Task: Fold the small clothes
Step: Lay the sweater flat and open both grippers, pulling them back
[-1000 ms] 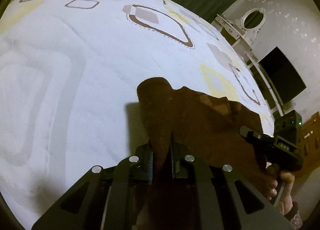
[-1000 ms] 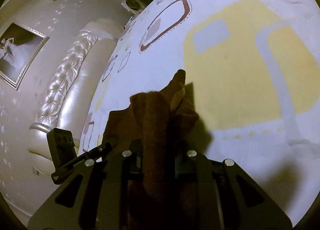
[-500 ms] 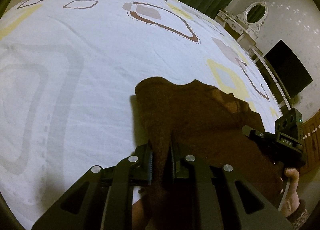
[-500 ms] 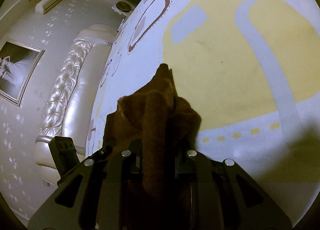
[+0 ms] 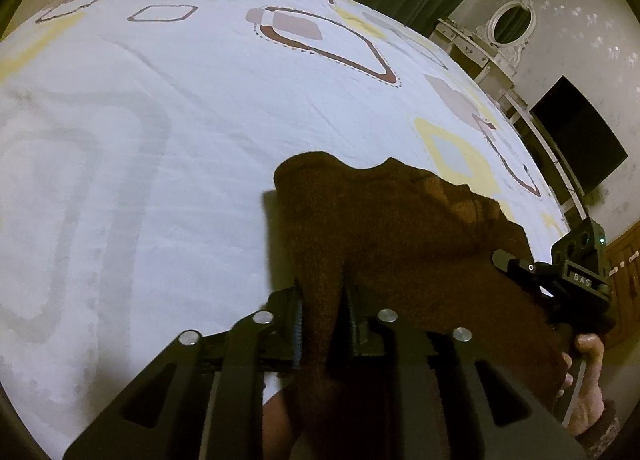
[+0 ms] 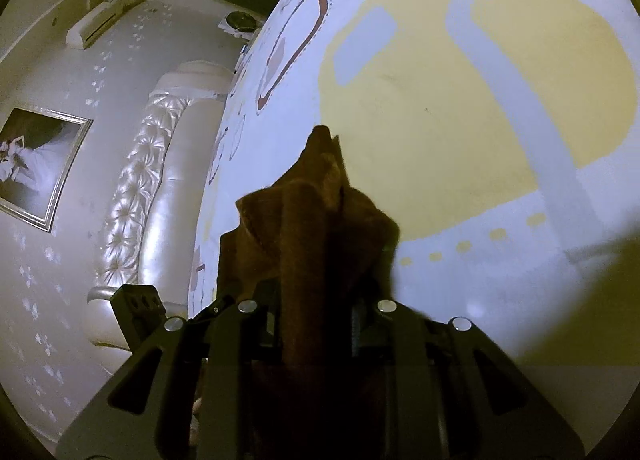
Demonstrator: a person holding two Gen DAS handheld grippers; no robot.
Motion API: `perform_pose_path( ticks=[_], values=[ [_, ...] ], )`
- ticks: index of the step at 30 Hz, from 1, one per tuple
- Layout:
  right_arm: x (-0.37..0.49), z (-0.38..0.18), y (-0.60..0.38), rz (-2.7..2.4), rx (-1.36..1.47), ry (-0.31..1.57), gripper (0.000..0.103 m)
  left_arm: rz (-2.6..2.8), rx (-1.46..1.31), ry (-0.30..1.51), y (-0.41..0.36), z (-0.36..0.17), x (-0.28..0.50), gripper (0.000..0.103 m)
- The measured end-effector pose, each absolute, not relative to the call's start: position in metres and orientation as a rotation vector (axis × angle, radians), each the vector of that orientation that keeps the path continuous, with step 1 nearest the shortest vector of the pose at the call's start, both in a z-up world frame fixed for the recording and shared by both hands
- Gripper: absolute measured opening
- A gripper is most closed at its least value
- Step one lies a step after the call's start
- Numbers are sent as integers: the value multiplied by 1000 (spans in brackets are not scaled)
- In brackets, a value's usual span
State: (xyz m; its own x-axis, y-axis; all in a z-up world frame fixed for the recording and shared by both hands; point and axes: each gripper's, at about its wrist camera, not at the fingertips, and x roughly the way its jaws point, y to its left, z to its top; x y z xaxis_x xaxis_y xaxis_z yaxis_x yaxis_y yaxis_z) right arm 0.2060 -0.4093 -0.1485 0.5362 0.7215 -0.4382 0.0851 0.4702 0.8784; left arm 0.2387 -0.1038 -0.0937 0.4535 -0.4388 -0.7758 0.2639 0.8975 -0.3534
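The dark brown fuzzy knit garment [image 5: 400, 244] lies bunched on the white patterned bed sheet [image 5: 160, 139], at lower centre of both views. The left gripper [image 5: 322, 300] has a fold between its fingers [image 5: 290, 312], which are opening; the right gripper [image 6: 316, 300], also opening, straddles another fold. The cloth's long axis runs between the two hands, so each is equally near its own end

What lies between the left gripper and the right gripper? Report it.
The brown cloth spans from the left gripper, whose jaws are opening around it, to the right gripper; the left wrist view shows it.
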Motion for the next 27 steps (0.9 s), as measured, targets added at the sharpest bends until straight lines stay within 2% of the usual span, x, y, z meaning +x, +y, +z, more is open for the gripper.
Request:
perform_pose_path(
  ticks=[2, 9, 11, 21, 27],
  values=[
    [203, -148, -411, 466, 1032, 945, 23, -436, -179, 1009, -104, -93, 236, 26],
    [188, -145, -416, 446, 1058, 943, 30, -413, -150, 1004, -101, -87, 220, 50],
    [181, -143, -415, 442, 1060, 946, 33, -418, -160, 1009, -98, -86, 212, 53],
    [127, -131, -399, 487, 1014, 962, 55, -442, -246, 1041, -85, -84, 171, 56],
    [93, -129, -386, 515, 978, 988, 56, -443, -254, 1048, -81, -83, 146, 60]
  ],
)
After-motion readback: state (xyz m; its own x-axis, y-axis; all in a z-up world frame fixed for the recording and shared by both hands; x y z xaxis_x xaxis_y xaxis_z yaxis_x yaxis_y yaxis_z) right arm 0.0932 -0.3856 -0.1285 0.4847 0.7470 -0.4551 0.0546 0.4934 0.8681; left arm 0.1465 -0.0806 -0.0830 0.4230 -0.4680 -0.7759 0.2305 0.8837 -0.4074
